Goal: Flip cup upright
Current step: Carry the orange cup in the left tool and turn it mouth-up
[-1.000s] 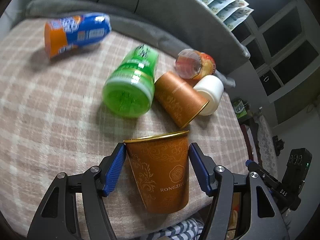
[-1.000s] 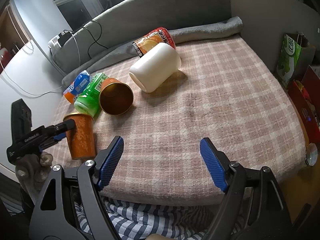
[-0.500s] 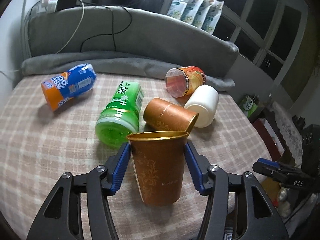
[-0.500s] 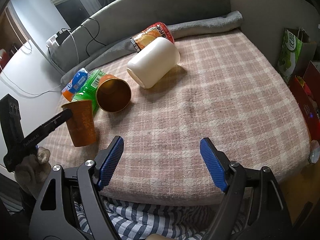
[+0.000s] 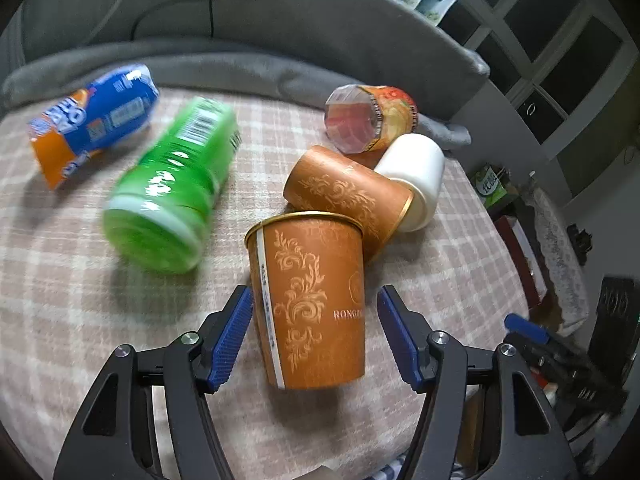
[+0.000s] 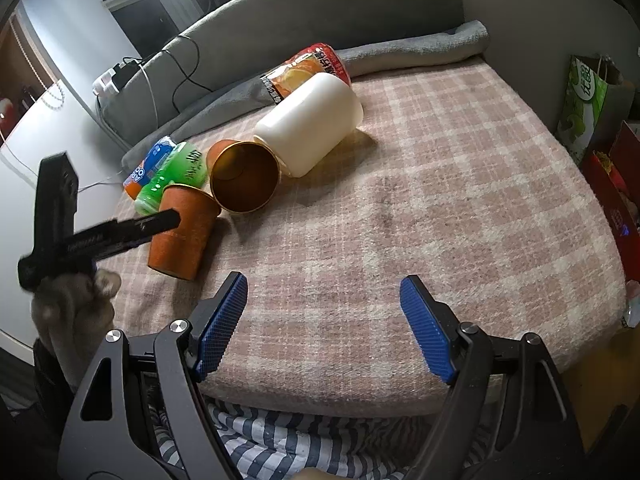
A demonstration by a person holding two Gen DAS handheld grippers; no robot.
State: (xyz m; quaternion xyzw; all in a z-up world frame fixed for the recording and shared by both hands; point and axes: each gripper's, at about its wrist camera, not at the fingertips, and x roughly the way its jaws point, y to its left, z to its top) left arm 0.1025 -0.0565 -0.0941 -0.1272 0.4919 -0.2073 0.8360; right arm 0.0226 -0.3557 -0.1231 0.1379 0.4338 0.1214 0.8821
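Your left gripper [image 5: 316,316] brackets the upright orange cup [image 5: 312,304], jaws apart; right gripper [image 6: 324,320] gapes over the plaid blanket [image 6: 440,200], grey sofa back [image 6: 320,12] upper frame.

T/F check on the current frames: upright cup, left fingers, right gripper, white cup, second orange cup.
1. The orange cup between the left gripper fingers stands mouth up on the blanket. True.
2. The left fingers are clamped on that cup. False: the jaws are open, with a clear gap on the right side of the cup.
3. The right gripper holds a cup. False: it is open over bare blanket with nothing between its fingers.
4. The white cup lies on its side. True.
5. The second orange cup is upright. False: it lies on its side, its open mouth facing the right wrist camera.
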